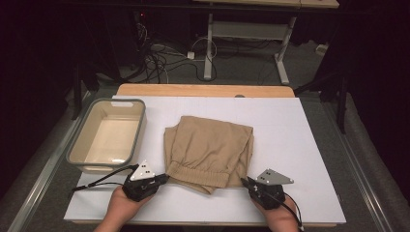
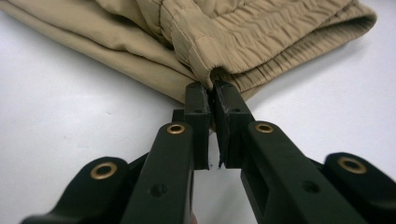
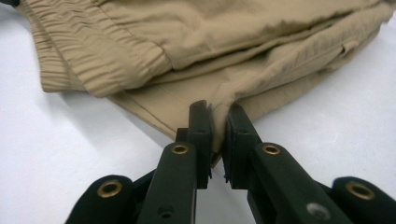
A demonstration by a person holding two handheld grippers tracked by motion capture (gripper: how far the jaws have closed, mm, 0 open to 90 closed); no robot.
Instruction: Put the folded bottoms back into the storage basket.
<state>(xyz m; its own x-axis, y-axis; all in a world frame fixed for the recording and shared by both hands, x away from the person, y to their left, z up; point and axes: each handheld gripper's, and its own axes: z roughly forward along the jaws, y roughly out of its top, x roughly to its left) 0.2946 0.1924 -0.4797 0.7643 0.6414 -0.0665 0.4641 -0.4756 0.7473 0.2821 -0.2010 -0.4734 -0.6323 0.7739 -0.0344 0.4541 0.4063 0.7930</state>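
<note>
Shorts [image 1: 209, 150] (tan, folded) | left gripper [image 1: 164, 178], right gripper [image 1: 244, 182] pinch corners

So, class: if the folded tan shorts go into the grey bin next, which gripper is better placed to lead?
Probably the left gripper: the grey bin sits just beside it. The right gripper grips the far corner of the tan shorts.

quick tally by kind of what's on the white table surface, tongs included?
Tan folded shorts: 1
Grey-rimmed plastic bin: 1
Tongs: 2, left tongs and right tongs, each pinched on the near edge of the shorts
Total: 4
</note>
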